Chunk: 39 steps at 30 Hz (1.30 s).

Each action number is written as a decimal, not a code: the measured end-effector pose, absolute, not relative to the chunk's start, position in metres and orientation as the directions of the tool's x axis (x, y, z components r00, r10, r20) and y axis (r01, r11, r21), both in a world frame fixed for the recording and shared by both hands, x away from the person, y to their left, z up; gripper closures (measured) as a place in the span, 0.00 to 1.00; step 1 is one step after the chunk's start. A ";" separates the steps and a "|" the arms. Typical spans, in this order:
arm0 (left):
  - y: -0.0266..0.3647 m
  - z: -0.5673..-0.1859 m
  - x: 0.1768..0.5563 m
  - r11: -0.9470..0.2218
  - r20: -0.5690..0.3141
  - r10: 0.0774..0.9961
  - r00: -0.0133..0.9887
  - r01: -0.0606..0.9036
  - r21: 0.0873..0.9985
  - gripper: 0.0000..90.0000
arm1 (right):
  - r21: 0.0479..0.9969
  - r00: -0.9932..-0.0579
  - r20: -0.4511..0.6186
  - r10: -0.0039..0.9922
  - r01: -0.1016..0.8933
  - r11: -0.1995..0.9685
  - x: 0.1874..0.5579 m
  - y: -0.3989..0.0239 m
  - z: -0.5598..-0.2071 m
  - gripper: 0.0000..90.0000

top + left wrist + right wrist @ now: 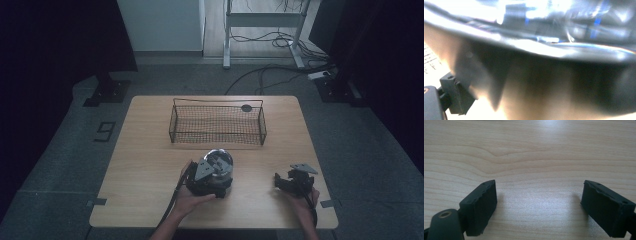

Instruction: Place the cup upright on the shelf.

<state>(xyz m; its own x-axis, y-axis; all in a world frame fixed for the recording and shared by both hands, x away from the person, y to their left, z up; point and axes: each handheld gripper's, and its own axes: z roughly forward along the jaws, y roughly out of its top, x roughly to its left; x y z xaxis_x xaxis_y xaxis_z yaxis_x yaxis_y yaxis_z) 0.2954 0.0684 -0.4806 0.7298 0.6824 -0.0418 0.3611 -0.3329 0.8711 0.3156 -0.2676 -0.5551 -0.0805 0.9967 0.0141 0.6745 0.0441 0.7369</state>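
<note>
The left hand-held gripper (216, 176) sits at the near side of the round, shiny metal bowl (220, 161), rim close against its camera; whether its jaws pinch that rim cannot be told. The black wire mesh basket (218, 122) lies straight beyond, long axis crosswise. The right hand-held gripper (539, 206) rests spread, empty, on the pale wooden bench (145, 165). Grey floor surrounds.

Shiny silver bowl (220, 161), black mesh basket (218, 125), light woodgrain table (145, 165).
</note>
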 end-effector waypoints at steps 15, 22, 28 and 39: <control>0.079 -0.467 0.299 -0.328 -0.025 0.699 0.715 0.352 0.876 0.05 | 0.737 -0.080 0.014 0.997 0.675 0.044 0.316 -0.268 -0.555 0.14; 0.084 -0.457 0.303 -0.318 -0.026 0.704 0.710 0.348 0.882 0.05 | 0.737 -0.080 0.015 0.997 0.675 0.043 0.316 -0.268 -0.555 0.14; 0.087 -0.451 0.305 -0.315 -0.020 0.708 0.706 0.341 0.886 0.05 | 0.737 -0.080 0.015 0.997 0.674 0.043 0.316 -0.268 -0.555 0.14; 0.092 -0.445 0.309 -0.310 -0.020 0.719 0.695 0.345 0.886 0.05 | 0.737 -0.079 0.015 0.997 0.674 0.042 0.316 -0.268 -0.555 0.14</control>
<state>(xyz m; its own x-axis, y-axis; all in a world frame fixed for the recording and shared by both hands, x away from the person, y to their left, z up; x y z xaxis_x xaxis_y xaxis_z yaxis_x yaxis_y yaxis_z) 0.3093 0.0916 -0.4446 0.6950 0.7187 -0.0196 0.3450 -0.3095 0.8861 0.3156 -0.2676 -0.5551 -0.0791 0.9968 0.0150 0.6745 0.0424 0.7371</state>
